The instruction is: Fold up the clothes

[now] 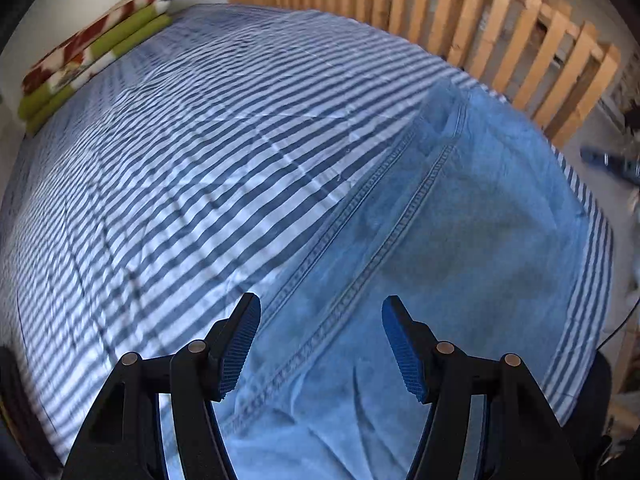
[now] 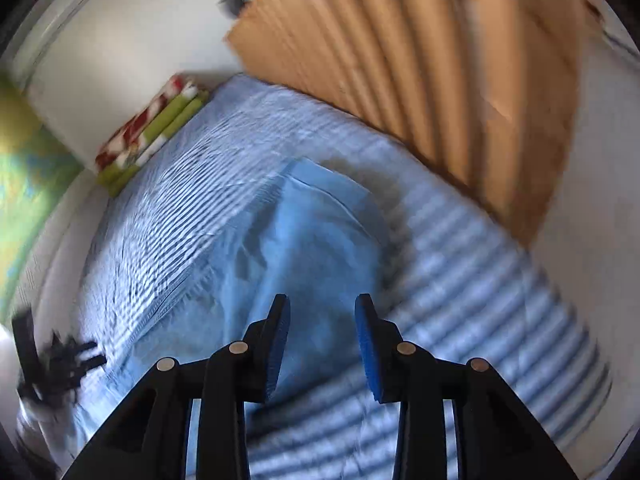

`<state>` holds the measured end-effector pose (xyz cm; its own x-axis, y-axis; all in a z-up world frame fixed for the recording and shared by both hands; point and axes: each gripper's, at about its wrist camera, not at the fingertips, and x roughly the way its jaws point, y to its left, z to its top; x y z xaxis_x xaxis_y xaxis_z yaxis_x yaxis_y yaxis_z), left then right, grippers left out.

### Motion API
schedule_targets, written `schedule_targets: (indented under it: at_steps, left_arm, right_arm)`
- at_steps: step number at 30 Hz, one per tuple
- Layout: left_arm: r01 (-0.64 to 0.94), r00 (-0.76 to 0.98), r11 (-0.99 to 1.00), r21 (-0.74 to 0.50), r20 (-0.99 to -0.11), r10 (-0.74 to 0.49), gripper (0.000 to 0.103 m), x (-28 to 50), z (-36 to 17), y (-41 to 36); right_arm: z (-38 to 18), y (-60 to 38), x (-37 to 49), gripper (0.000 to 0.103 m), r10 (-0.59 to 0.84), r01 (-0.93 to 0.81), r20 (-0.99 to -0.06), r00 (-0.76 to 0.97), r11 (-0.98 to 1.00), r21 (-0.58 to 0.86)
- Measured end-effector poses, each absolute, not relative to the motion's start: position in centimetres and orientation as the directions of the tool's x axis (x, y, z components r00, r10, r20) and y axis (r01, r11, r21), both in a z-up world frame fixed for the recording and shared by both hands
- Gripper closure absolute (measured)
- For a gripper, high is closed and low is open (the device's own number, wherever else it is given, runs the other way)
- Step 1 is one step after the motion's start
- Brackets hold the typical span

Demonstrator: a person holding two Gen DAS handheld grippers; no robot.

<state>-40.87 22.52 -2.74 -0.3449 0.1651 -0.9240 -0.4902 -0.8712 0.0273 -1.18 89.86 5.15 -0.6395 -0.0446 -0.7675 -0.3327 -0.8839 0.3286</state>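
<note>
Light-blue denim jeans [image 1: 460,240] spread flat on the near right part of a bed, over a sheet [image 1: 180,160] striped in blue and white. Denim soft and faded, with doubled stitched seams running diagonally from near left toward far right; a few shallow creases near the lower edge. Sheet thin, wrinkled, marked by faint fold lines.

Left gripper [image 1: 320,344] above the jeans, black arms with blue ribbed pads, jaws well apart, nothing between them, not touching the cloth. Right gripper [image 2: 322,344] likewise over the jeans [image 2: 320,240], jaws parted more narrowly, gripping nothing; view blurred.

Folded blanket [image 1: 92,56] at the far left corner of the bed, against a white wall: fleecy, green with red and white pattern, stacked in several layers. Same blanket [image 2: 152,132] seen in the right view. Slatted frame [image 1: 480,20] of pale raw wood along the far right side of the bed, upright bars evenly spaced. Left gripper [image 2: 56,360] visible as a dark blur at the near left edge of the right view, over the bed's edge. Nothing lying on the jeans.
</note>
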Motion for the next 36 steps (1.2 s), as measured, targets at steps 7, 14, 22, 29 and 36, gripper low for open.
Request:
schedule_targets:
  at_steps: [7, 14, 22, 29, 36]
  left_arm:
    - [-0.480, -0.283, -0.875, 0.059, -0.955, 0.091, 0.036, -40.1, -5.9, 17.0]
    - [-0.427, -0.252, -0.903, 0.050, -0.965, 0.065, 0.035, -37.5, -7.3, 9.7]
    - [-0.471, -0.282, -0.882, 0.036, -0.953, 0.112, 0.043, -35.0, -6.5, 8.0]
    - [-0.455, -0.279, -0.890, 0.038, -0.955, 0.102, 0.093, -34.0, -6.5, 7.1]
    - [-0.452, -0.346, -0.889, 0.078, -0.934, 0.094, 0.099, -32.0, -4.4, 7.0]
  right_arm:
    - [4.2, 86.7, -14.7, 0.068, -0.173, -0.286, -0.873, -0.456, -0.900, 0.328]
    - [-0.6, 87.3, -20.8, 0.068, -0.120, -0.469, -0.935, -0.333, -0.839, 0.275]
    - [-1.1, 88.8, -21.9, 0.068, -0.050, -0.529, -0.962, -0.269, -0.827, 0.191]
    - [-2.3, 88.5, -21.9, 0.081, -0.001, -0.559, -0.975, -0.221, -0.819, 0.128]
    - [1.0, 88.5, -18.9, 0.101, 0.026, -0.568, -0.949, -0.313, -0.807, 0.165]
